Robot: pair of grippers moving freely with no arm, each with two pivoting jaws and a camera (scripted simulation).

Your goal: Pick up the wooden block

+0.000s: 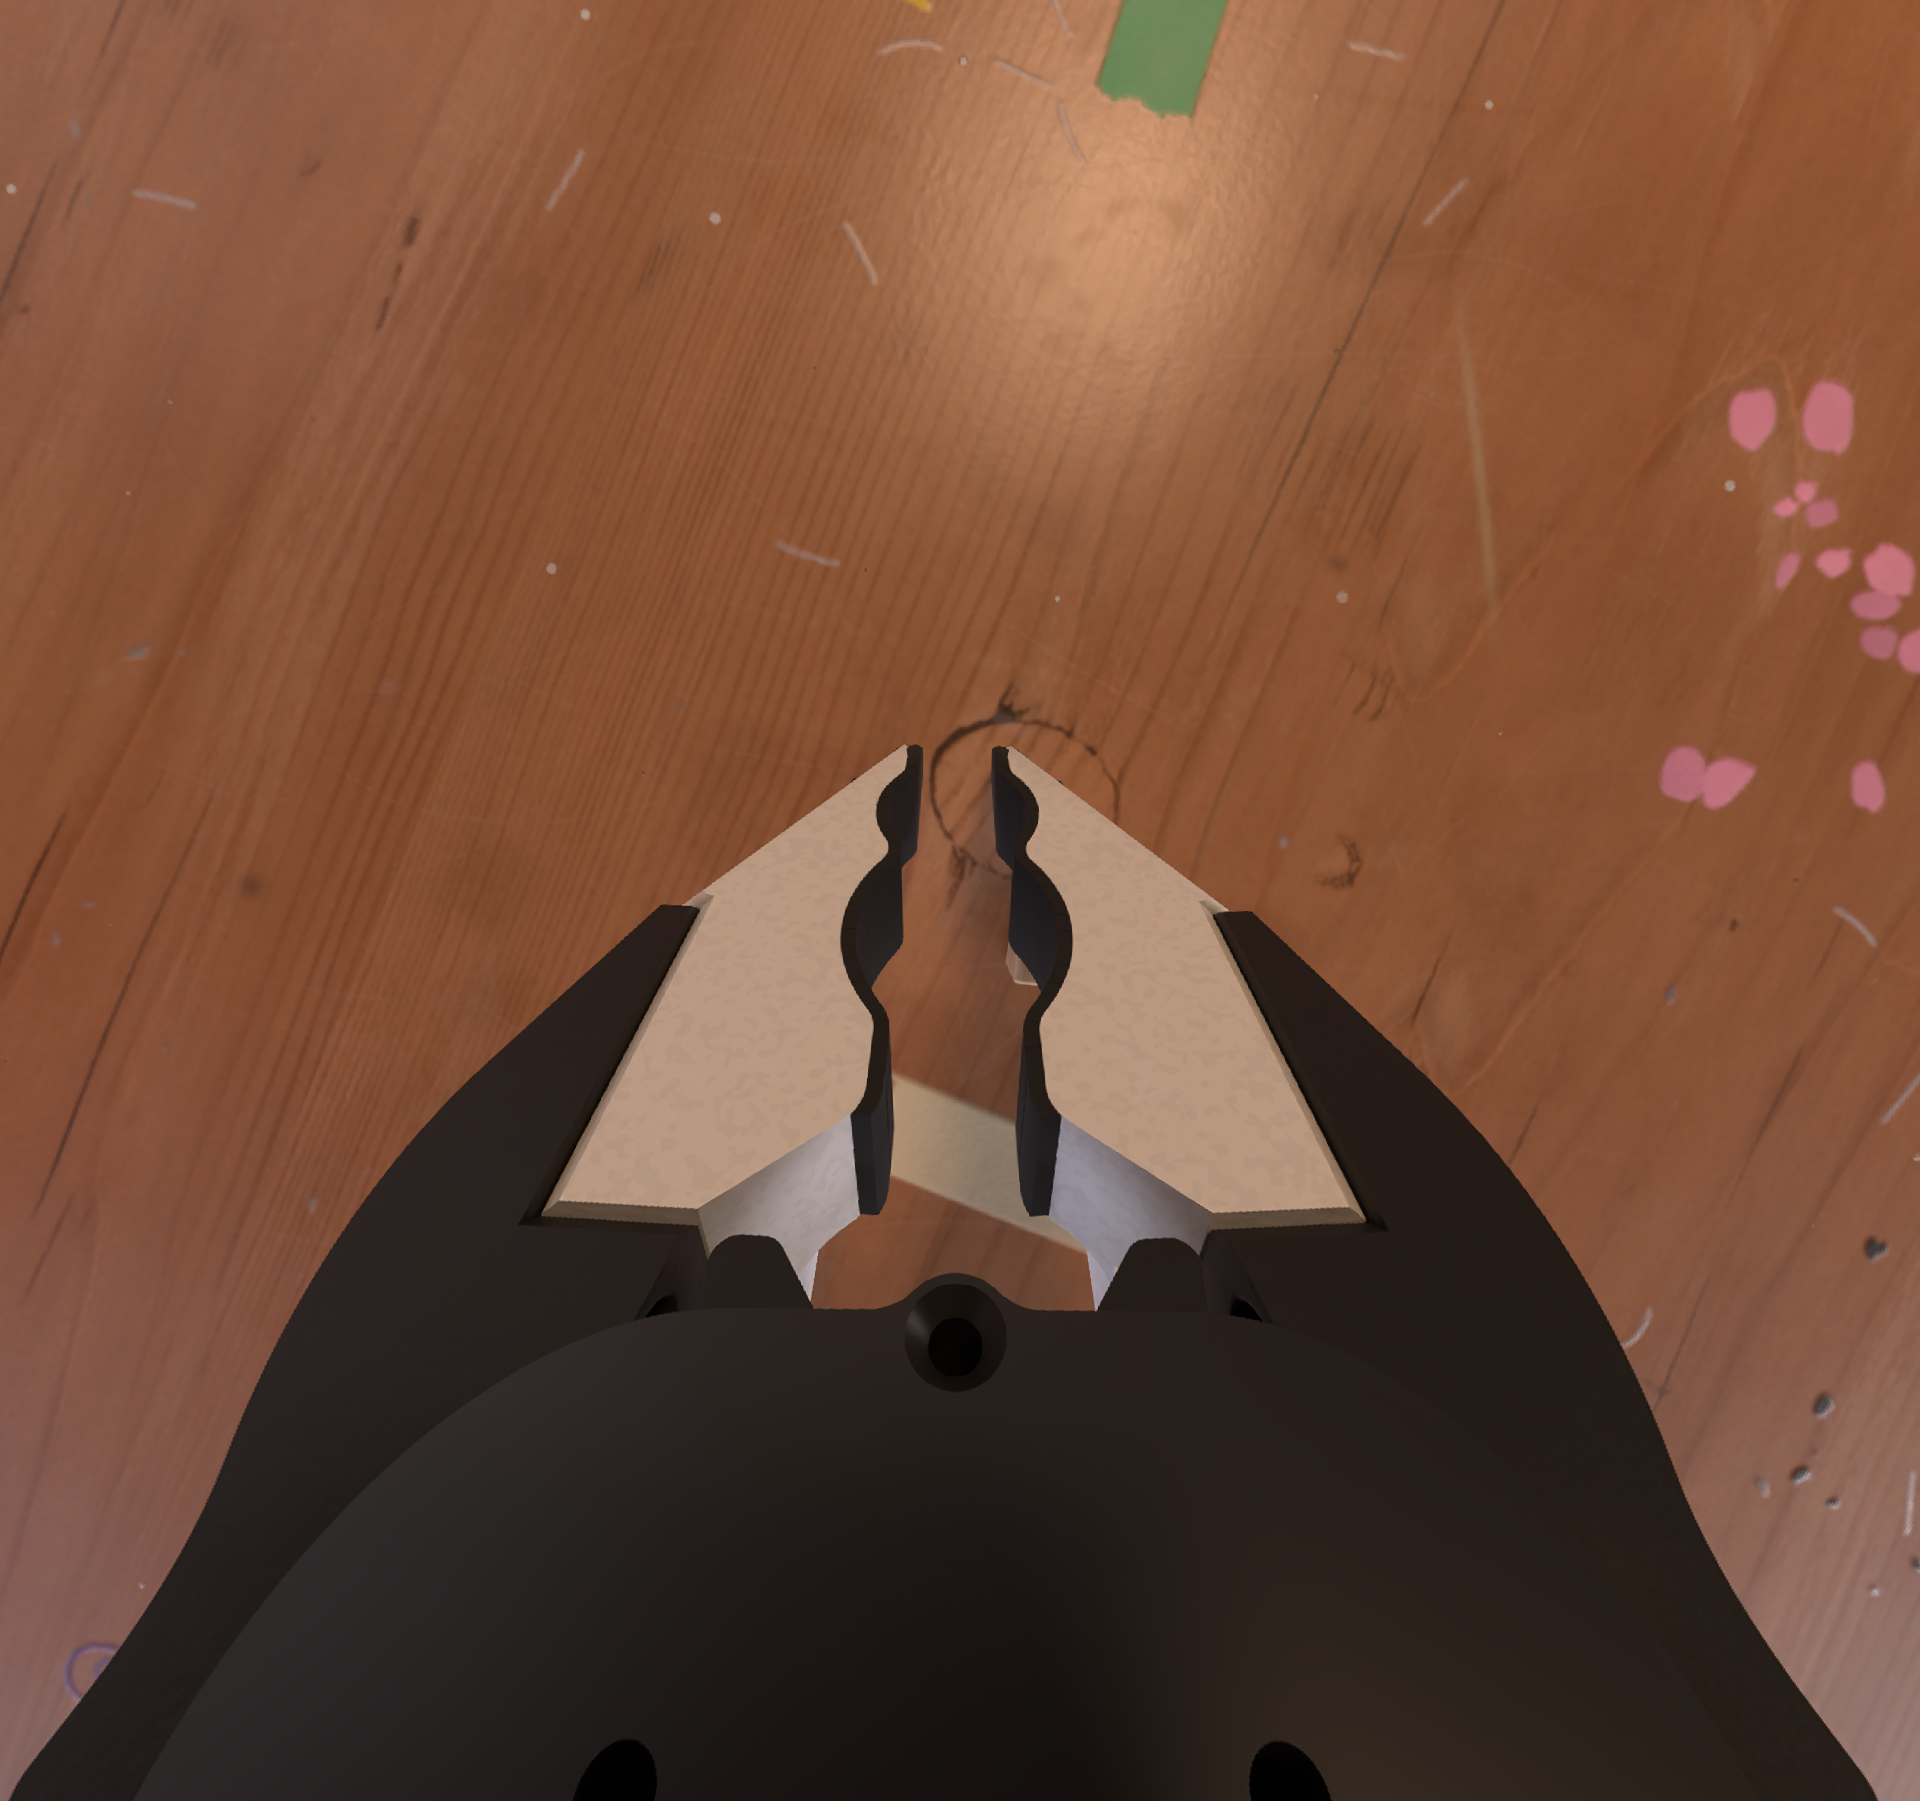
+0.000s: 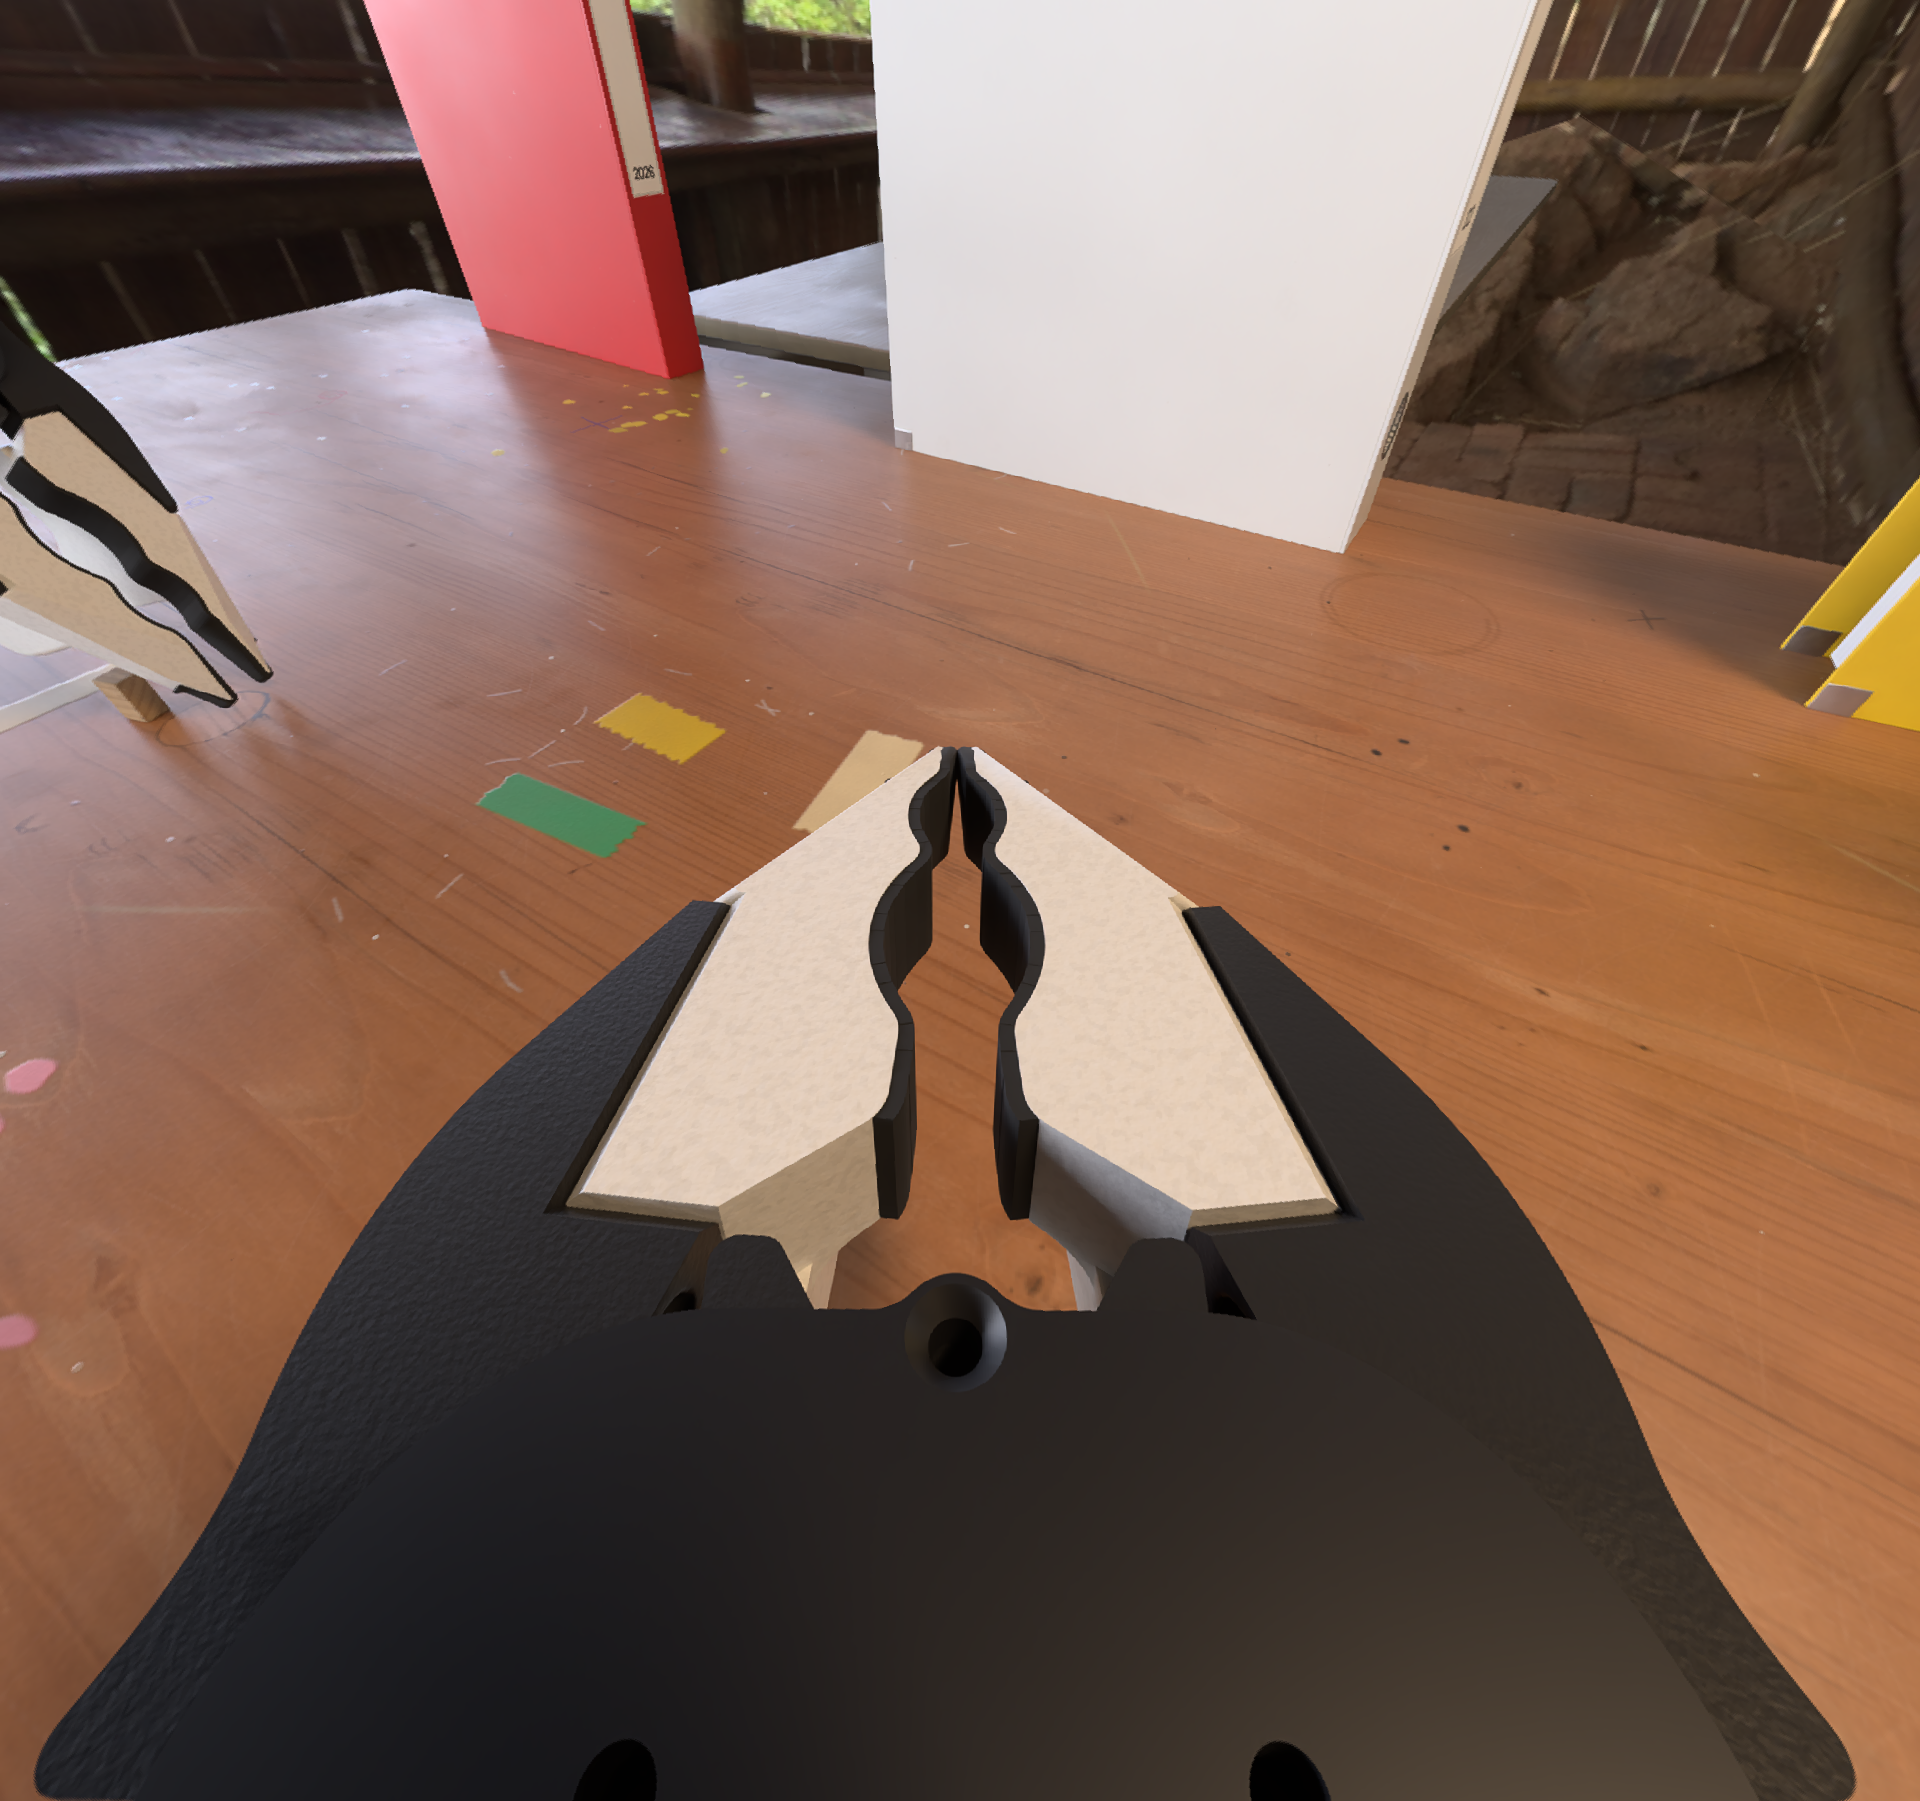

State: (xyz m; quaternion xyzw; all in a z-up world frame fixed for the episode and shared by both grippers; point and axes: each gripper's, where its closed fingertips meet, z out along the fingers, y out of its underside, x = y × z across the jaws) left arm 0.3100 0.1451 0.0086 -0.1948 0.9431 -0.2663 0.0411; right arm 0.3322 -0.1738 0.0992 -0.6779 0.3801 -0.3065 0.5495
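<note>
The wooden block (image 2: 130, 697) is small and pale and lies on the wooden table (image 2: 1351, 816) at the far left of the right wrist view. My left gripper (image 2: 244, 686) is tilted down over it, fingertips just past it and close to the table. In the left wrist view a strip of the block (image 1: 951, 1154) shows low between the fingers, near their base. The left gripper (image 1: 956, 754) is open by a narrow gap and holds nothing. My right gripper (image 2: 956, 754) is shut and empty, above the middle of the table.
A red binder (image 2: 520, 141) and a tall white panel (image 2: 1143, 193) stand at the back. A yellow object (image 2: 1870, 629) sits at the right edge. Green tape (image 2: 561, 813), yellow tape (image 2: 660, 725) and a tan patch (image 2: 857, 780) lie flat on the table.
</note>
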